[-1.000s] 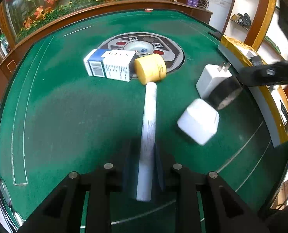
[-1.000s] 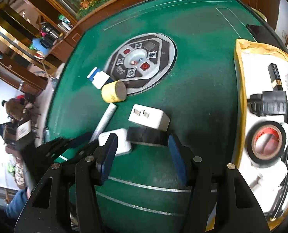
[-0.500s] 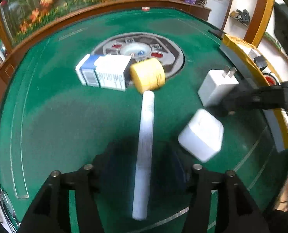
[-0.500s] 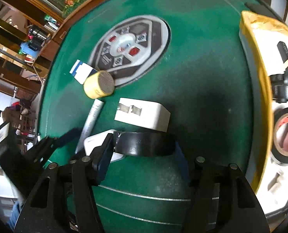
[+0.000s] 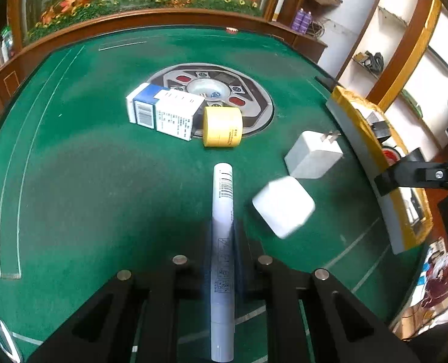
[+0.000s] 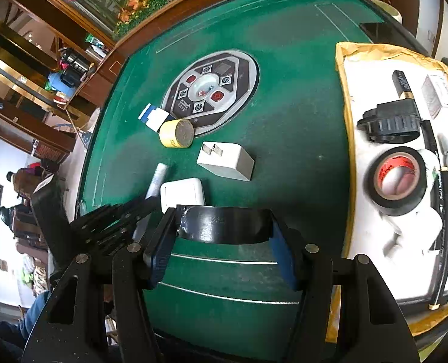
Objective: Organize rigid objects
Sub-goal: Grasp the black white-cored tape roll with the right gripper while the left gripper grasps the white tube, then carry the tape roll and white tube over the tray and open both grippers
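While the green counter point(image 5: 82, 181) still carries most of the loose pieces, the work in hand, as I judge it, is carrying two of them to the yellow-edged tray point(image 6: 349, 157) at its right side, where a red-cored tape roll point(image 6: 394, 180) and a black adapter point(image 6: 390, 122) already lie. Good practice is to lift each piece clear before moving sideways, so neither catches the pronged charger point(image 5: 313, 155) or the white cube charger point(image 5: 283, 208) lying close beside the paths. The right hand-held gripper point(image 6: 221, 251) clamps a black tape roll point(image 6: 224, 224) across its width, just short of the tray; it should be set into a bare patch, not on the other roll. The left hand-held gripper point(image 5: 222, 260) has just been closing and now pinches the white tube point(image 5: 222, 236) at mid-length, low over the counter; keeping the tube level guards against it pivoting in the pads.
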A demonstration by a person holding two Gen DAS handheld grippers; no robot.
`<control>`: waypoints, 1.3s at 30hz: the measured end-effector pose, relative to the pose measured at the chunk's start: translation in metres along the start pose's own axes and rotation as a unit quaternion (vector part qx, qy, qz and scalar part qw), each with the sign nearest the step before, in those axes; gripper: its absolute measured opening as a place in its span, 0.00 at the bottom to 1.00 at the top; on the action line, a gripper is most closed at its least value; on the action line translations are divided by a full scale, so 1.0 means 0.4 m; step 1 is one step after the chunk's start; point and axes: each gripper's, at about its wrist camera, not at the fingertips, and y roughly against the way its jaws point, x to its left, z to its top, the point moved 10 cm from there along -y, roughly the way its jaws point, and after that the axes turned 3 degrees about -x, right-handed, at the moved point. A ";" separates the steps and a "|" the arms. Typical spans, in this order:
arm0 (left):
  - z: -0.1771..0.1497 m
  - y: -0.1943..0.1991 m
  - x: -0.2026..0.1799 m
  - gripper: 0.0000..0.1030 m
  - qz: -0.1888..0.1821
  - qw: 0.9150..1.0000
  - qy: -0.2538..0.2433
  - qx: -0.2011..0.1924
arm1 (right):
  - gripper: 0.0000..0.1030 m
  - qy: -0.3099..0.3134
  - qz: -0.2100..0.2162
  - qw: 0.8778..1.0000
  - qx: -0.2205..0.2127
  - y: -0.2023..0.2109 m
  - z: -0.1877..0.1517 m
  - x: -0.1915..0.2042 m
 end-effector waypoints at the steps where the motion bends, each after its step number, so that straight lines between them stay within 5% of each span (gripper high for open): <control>1: -0.002 0.013 -0.003 0.12 -0.002 1.000 0.004 -0.004 | 0.58 0.001 0.001 1.000 0.000 0.002 -0.004 0.000; 10: 0.040 0.073 -0.090 0.12 -0.033 0.999 -0.014 -0.032 | 0.58 0.008 0.013 1.000 0.003 0.029 -0.045 0.018; 18: 0.091 0.089 -0.211 0.12 -0.064 0.996 -0.039 -0.054 | 0.58 -0.009 0.005 1.000 -0.026 0.129 -0.037 -0.073; 31: 0.132 0.066 -0.472 0.13 -0.141 0.985 -0.089 -0.036 | 0.58 -0.070 -0.004 0.996 -0.062 0.256 0.002 -0.275; 39: 0.138 -0.002 -0.597 0.13 -0.181 0.979 -0.096 -0.009 | 0.58 -0.096 -0.024 0.995 -0.017 0.246 -0.053 -0.384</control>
